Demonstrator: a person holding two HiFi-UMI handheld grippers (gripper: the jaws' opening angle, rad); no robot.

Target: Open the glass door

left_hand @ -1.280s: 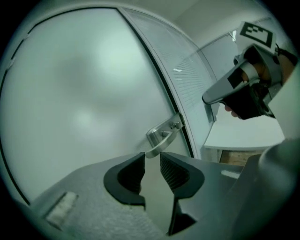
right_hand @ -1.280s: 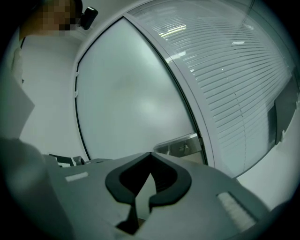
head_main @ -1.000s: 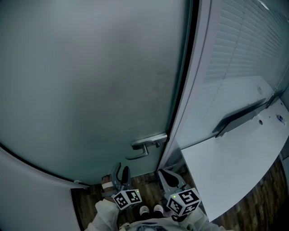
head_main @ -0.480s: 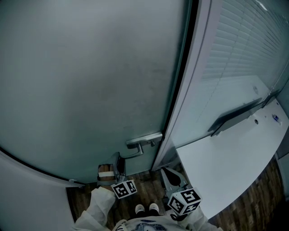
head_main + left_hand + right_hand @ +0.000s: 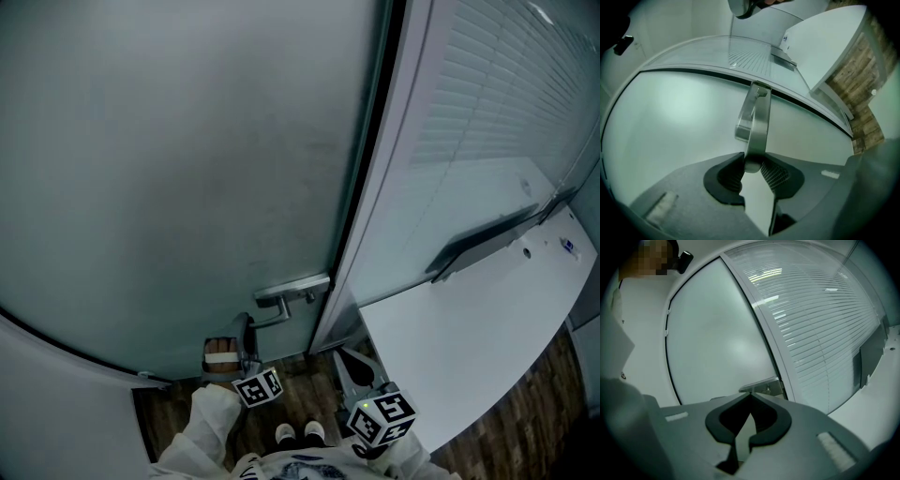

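The door (image 5: pixel 187 169) is frosted glass and fills most of the head view, straight ahead of the person. Its right edge runs along a pale frame (image 5: pixel 384 216) with a dark seam between them. A metal handle (image 5: pixel 283 298) sits low on that edge, its lever pointing left from its plate.

The left tongs (image 5: pixel 246 336) reach up to the lever. In the left gripper view the lever's free end lies between the ribbed pads (image 5: pixel 774 174), which are closed in against it on both sides. A hand (image 5: pixel 221 360) in a white sleeve holds these tongs.

The right tongs (image 5: pixel 750 397) hang lower and to the right, near the foot of the frame, clear of the door. Their tips are pressed together with nothing between them.

Right of the frame is a glass pane with blinds (image 5: pixel 497 94) and a white panel (image 5: pixel 469 328). The floor (image 5: pixel 178 412) below is dark wood, and two pale shoes (image 5: pixel 300 433) show on it.
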